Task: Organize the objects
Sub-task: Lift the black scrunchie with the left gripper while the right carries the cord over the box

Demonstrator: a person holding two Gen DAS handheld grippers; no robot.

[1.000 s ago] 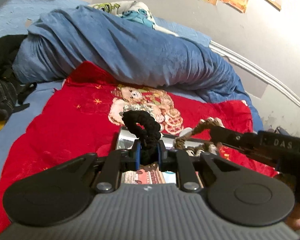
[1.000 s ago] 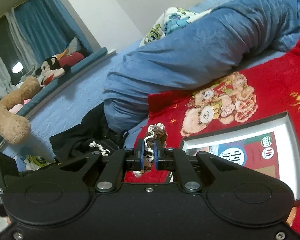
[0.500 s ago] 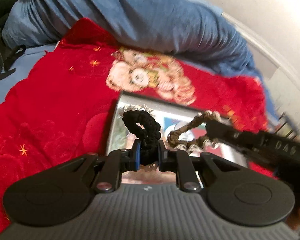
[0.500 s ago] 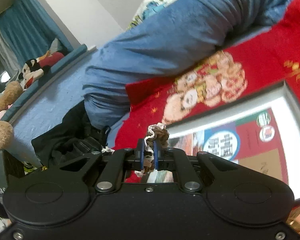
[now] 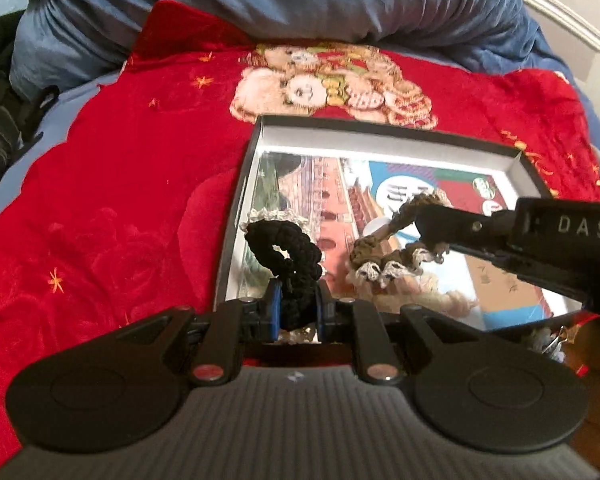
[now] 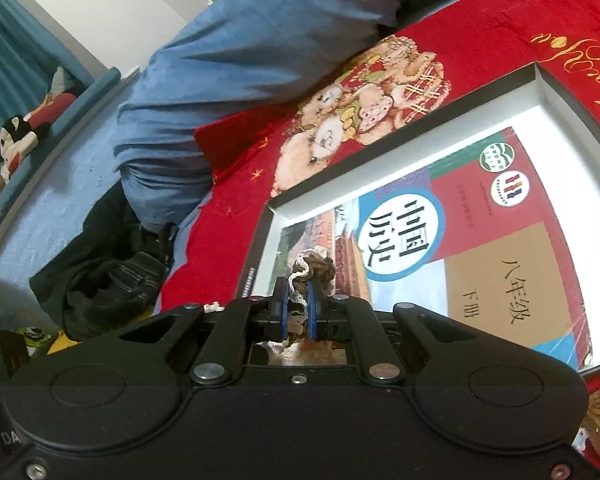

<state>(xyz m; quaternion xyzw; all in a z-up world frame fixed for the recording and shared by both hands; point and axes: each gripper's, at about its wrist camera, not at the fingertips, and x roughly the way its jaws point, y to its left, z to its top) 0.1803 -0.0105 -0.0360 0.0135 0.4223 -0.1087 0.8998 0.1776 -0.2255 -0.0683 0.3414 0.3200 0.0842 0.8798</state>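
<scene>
Above the box, left gripper (image 5: 296, 310) clamped on a black scrunchie (image 5: 288, 256) with a lace edge. Right gripper (image 6: 298, 312) closed on a brown lace-trimmed scrunchie (image 6: 314, 270), also over the box. Shallow black-rimmed box (image 5: 380, 128) holds a textbook (image 6: 480, 232), sits on red bear-print blanket (image 5: 112, 184). Blue duvet (image 5: 260, 0) bunched behind.

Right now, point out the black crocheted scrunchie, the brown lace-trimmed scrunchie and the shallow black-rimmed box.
black crocheted scrunchie (image 5: 296, 248): left wrist view, loop's right side.
brown lace-trimmed scrunchie (image 6: 320, 267): right wrist view, brown top.
shallow black-rimmed box (image 5: 380, 130): left wrist view, far rim.
</scene>
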